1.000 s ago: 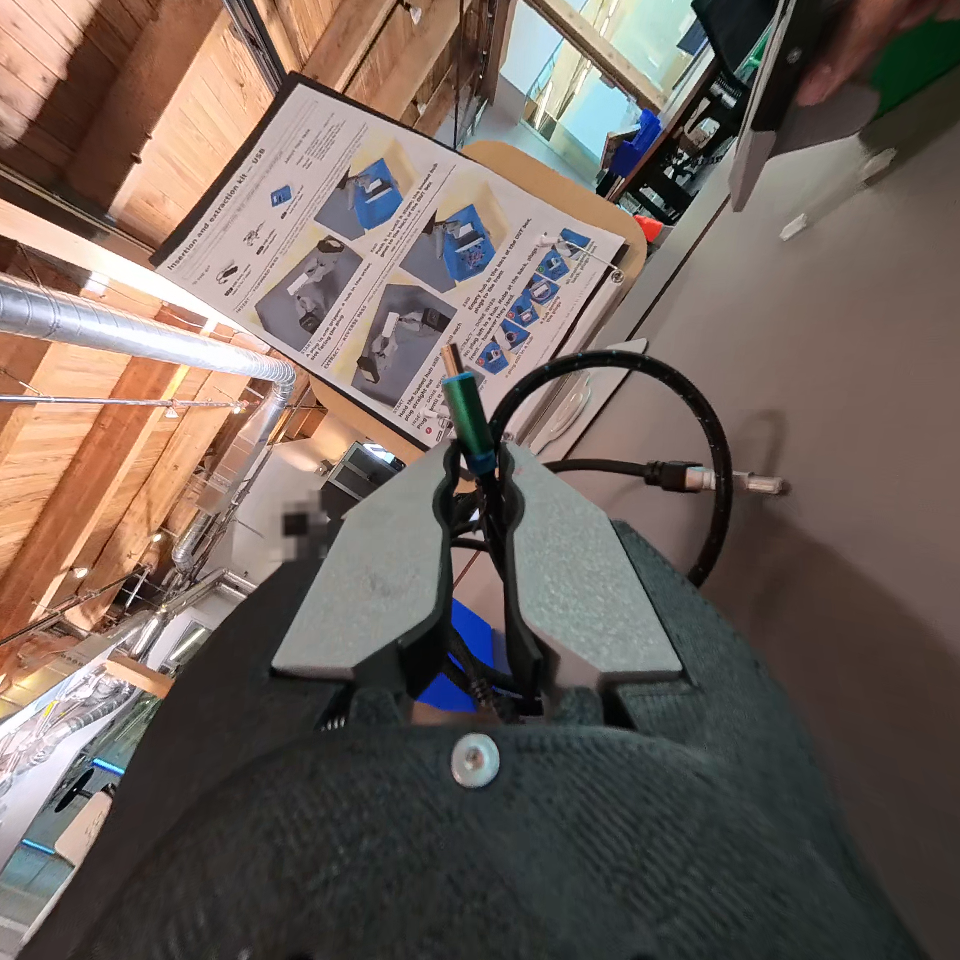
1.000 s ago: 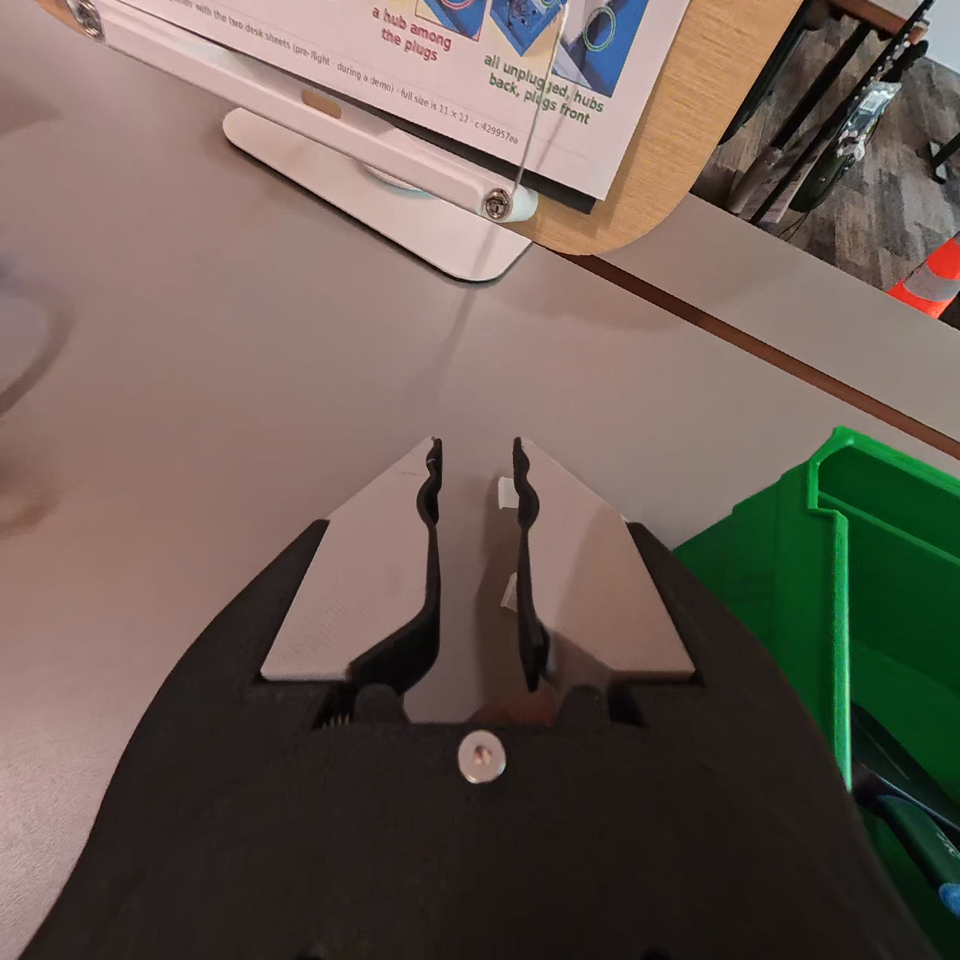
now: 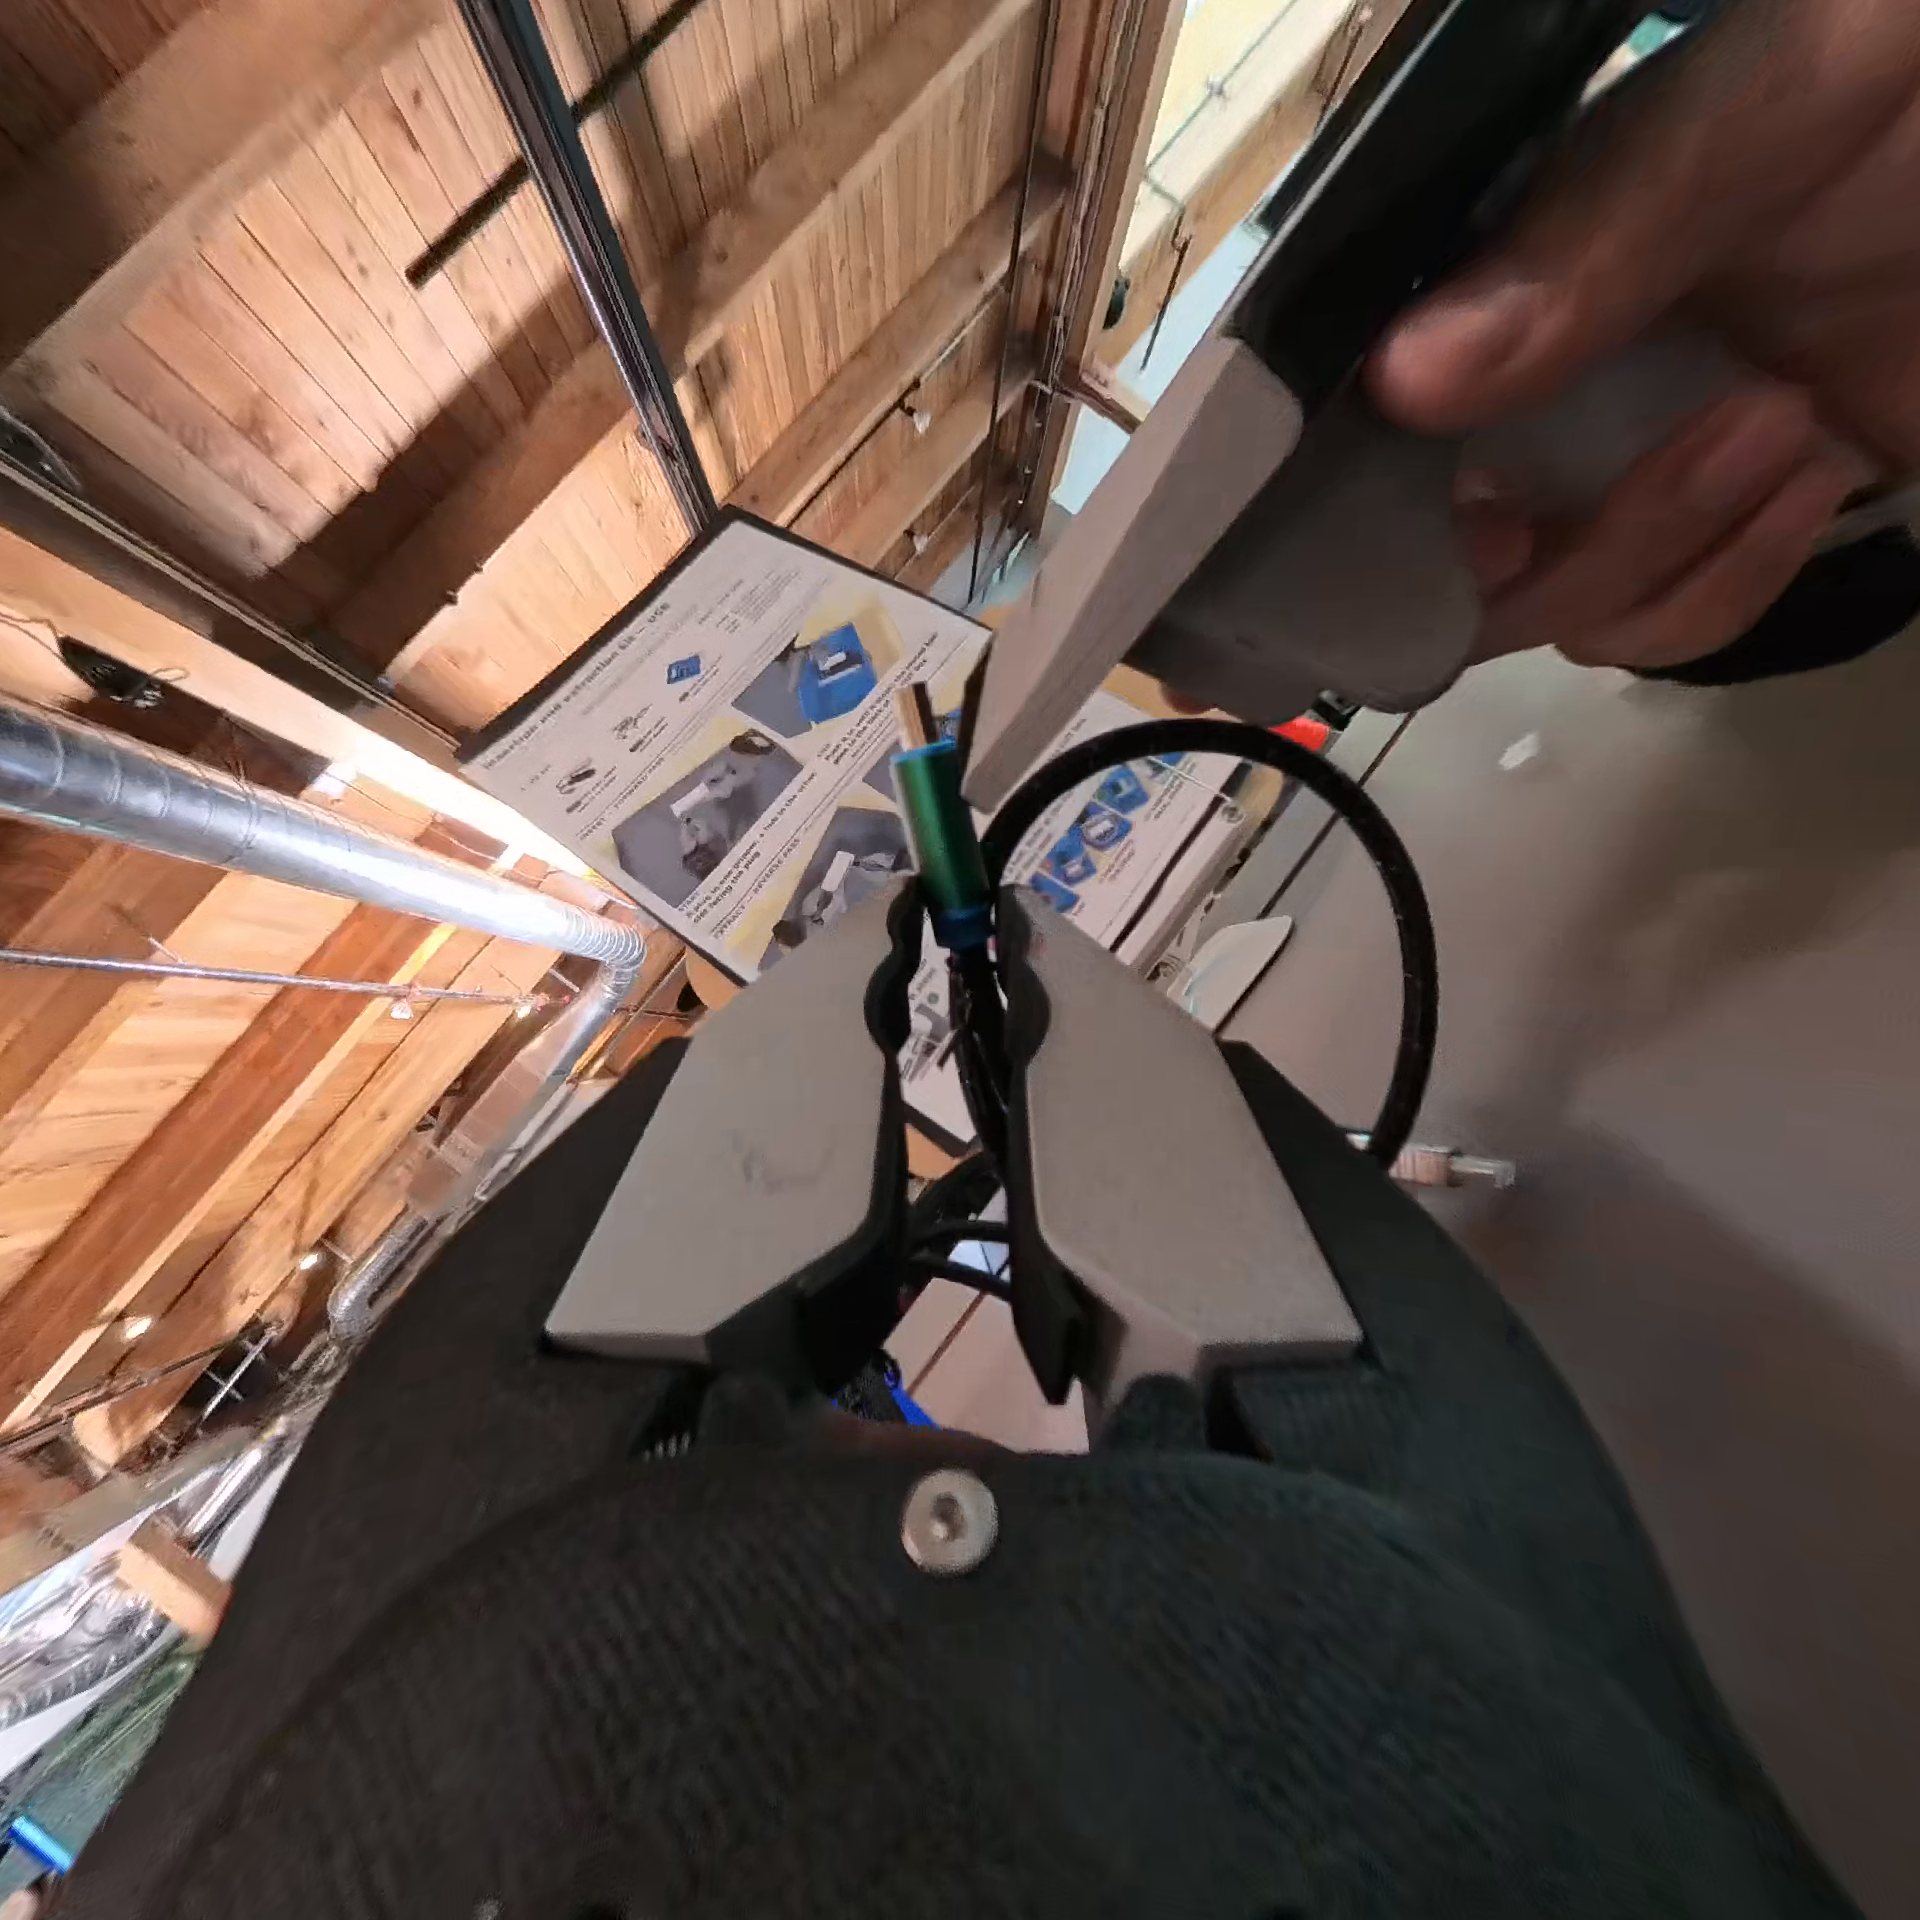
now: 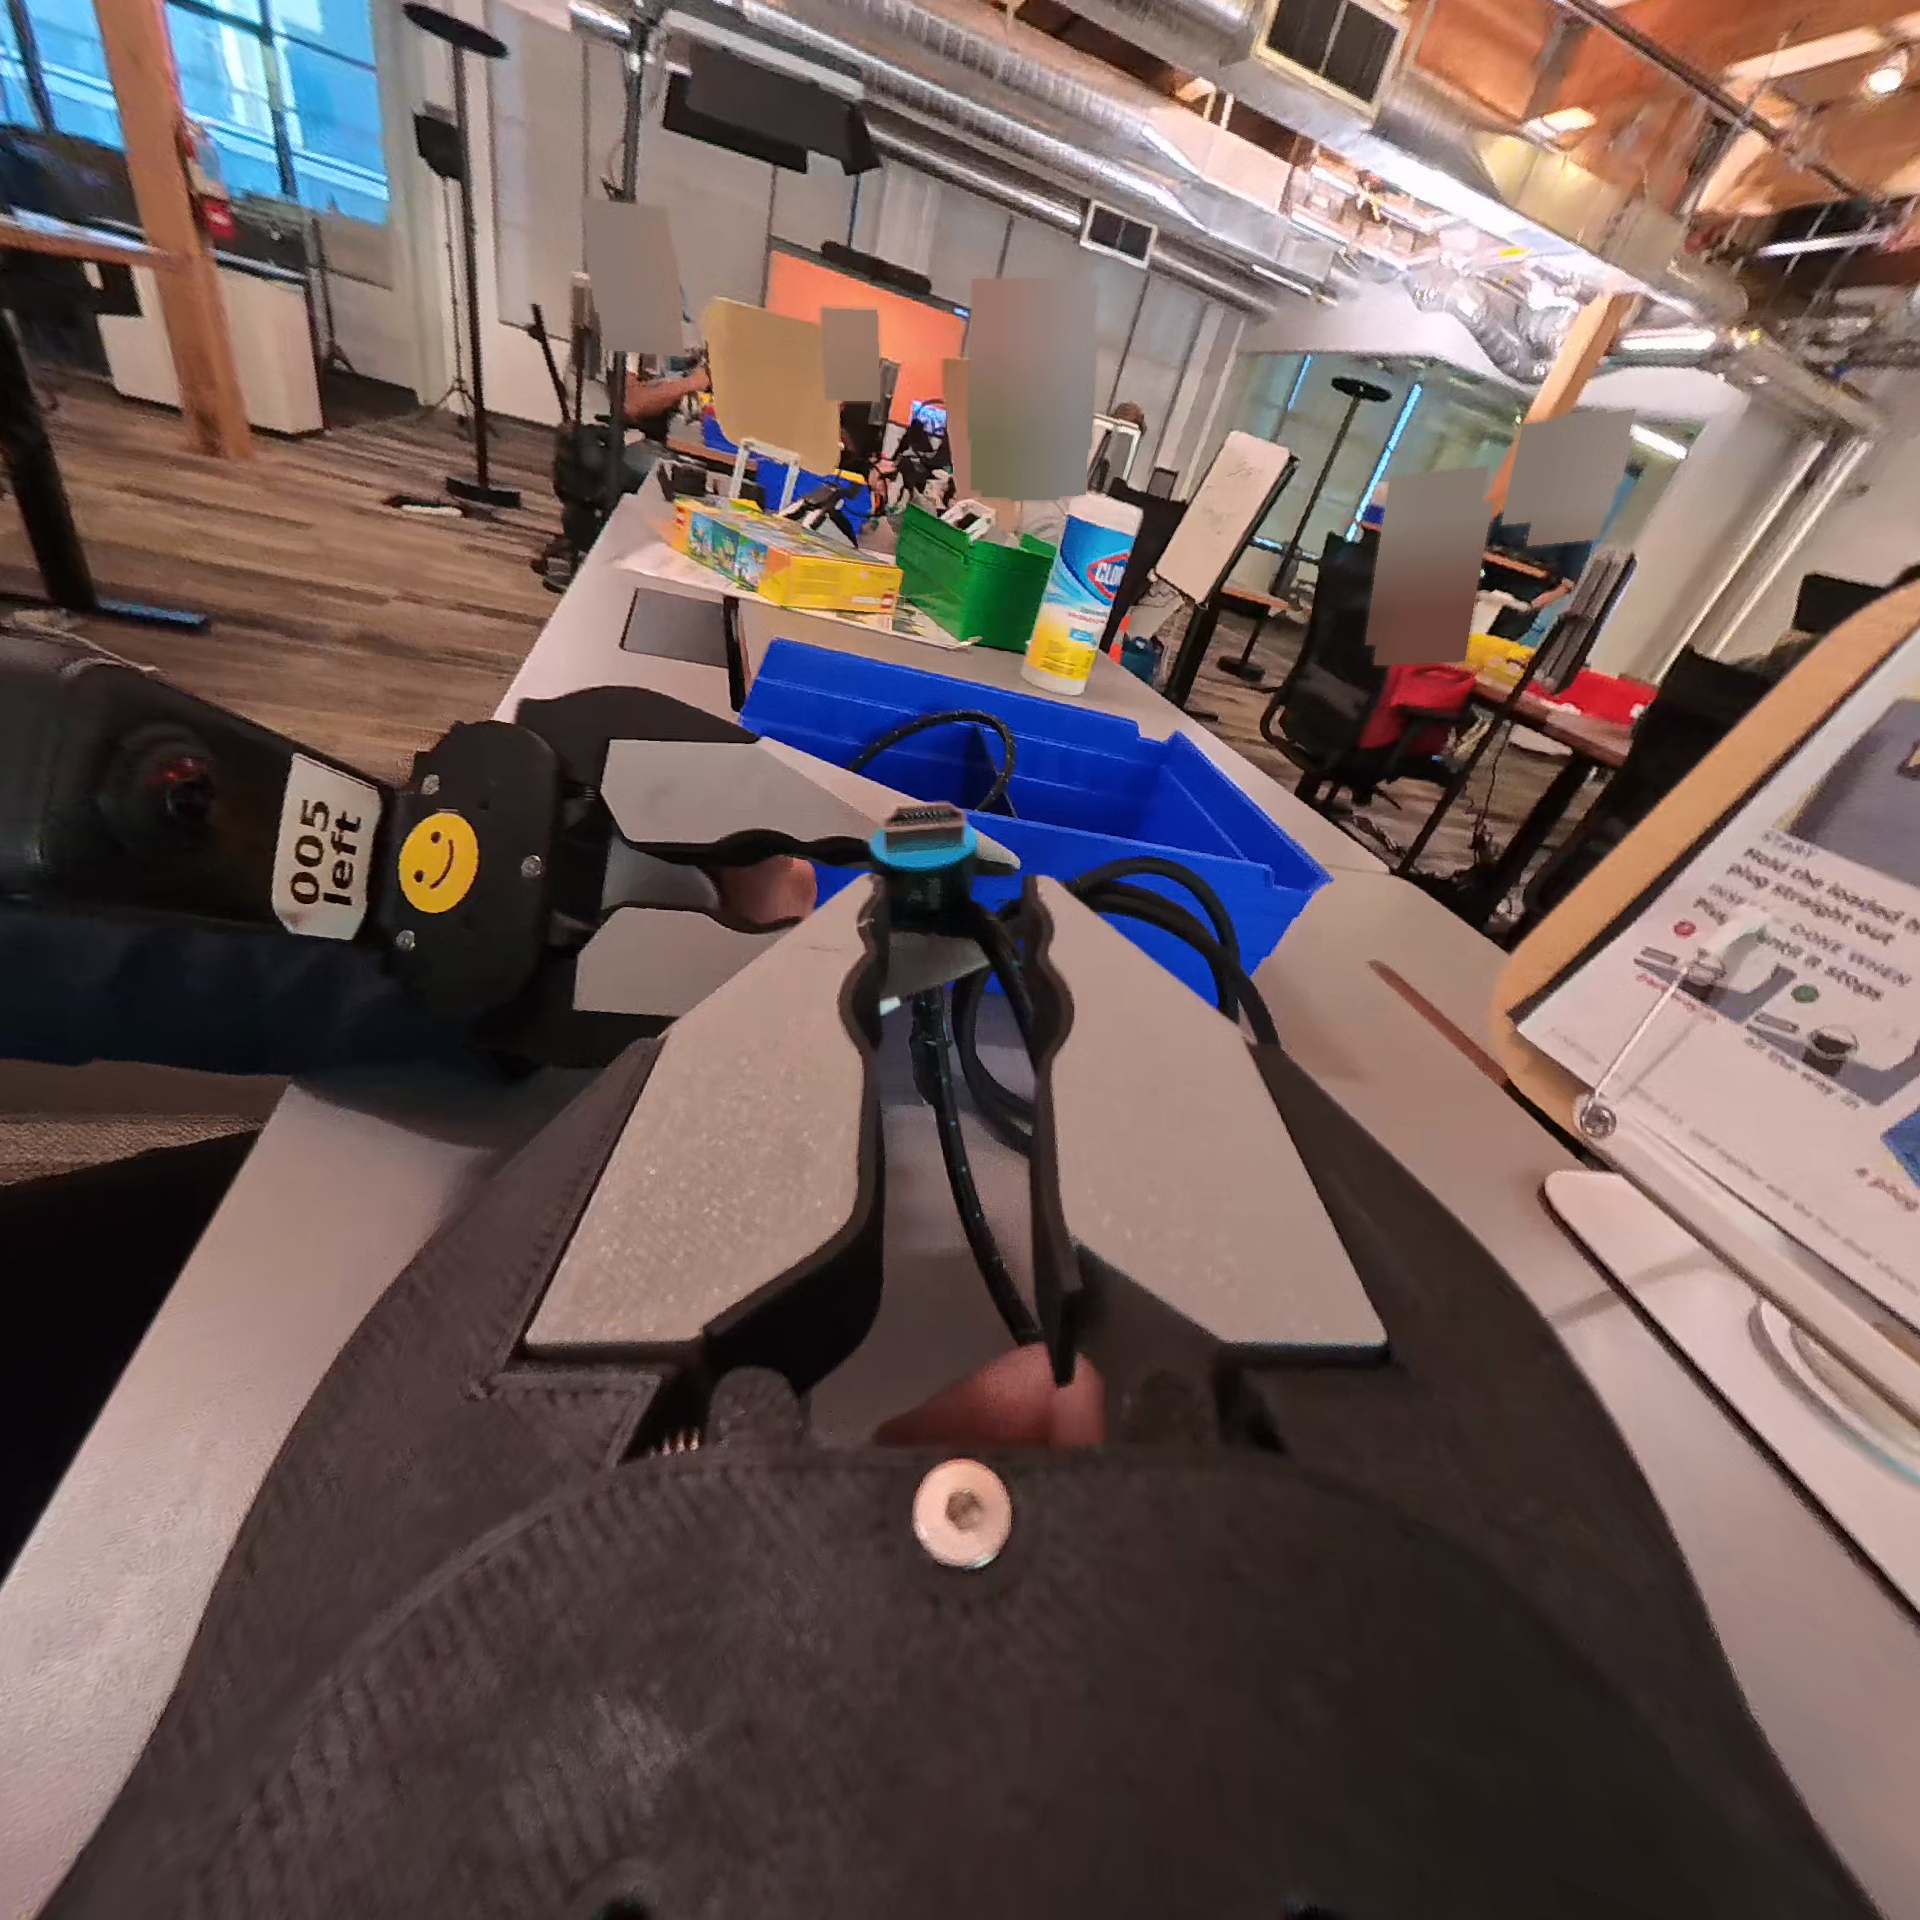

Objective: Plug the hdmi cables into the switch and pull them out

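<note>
My left gripper (image 3: 961,914) is shut on a black braided HDMI cable (image 3: 1418,935), just below the blue collar of its green plug (image 3: 935,831). The plug points up and away from the grey table. In the right wrist view the left gripper (image 4: 831,857) comes in from the left and holds the plug (image 4: 923,831) end-on. My right gripper (image 4: 945,904) is open, with its tips right under the plug and the cable hanging between its jaws. One of its grey fingers (image 3: 1122,623) stands beside the plug tip, with a hand behind it. No switch is in view.
A blue bin (image 4: 1091,790) holding black cable stands just behind the plug. An instruction sheet on a white stand (image 4: 1766,987) is at the right. Another cable end (image 3: 1455,1169) lies on the table (image 4: 1403,1039). A wipes canister (image 4: 1086,592) and a green bin (image 4: 966,582) are farther back. The grippers are tip to tip, or close to it.
My right gripper has swung up from facing the table by a green bin to the left gripper's plug. My left gripper has tilted further up, still holding the cable.
</note>
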